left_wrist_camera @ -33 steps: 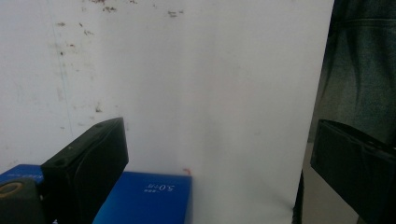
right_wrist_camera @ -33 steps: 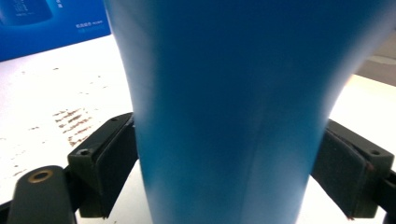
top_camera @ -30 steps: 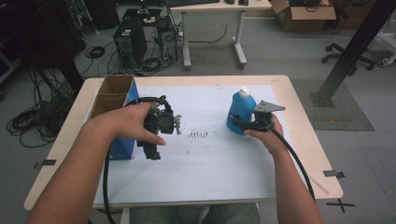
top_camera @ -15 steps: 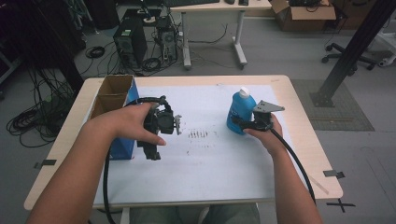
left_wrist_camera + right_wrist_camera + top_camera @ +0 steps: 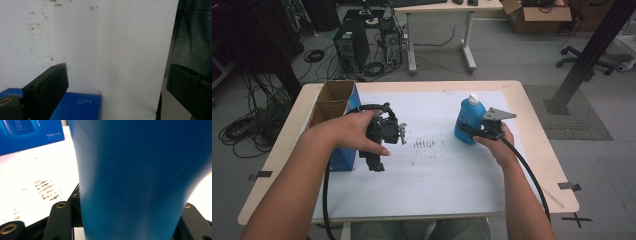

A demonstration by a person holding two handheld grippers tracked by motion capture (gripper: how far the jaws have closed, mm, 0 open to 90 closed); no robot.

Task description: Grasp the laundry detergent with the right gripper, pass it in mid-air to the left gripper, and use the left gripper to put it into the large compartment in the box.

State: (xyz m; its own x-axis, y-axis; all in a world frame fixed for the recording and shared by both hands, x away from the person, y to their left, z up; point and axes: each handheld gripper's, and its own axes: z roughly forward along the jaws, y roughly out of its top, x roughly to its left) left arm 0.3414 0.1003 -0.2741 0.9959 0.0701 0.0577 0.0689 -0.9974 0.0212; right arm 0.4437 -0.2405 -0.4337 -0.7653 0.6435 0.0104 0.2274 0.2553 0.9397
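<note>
Blue bottle point(image 5: 469, 121) upright, right of centre on the table point(image 5: 532, 150); right gripper point(image 5: 478, 131) jaws just closed onto its lower body, left gripper point(image 5: 384, 131) wide open, empty; smooth plastic, likely slippery, so grip low.

One bottle point(image 5: 469, 119), one box point(image 5: 338, 122).

The blue box point(image 5: 77, 106) at the left edge of the table bears white print that reads "5.0", seen upside down in the left gripper view, with small characters beside it too blurred to read. Its other white lines are illegible in the right gripper view.
</note>
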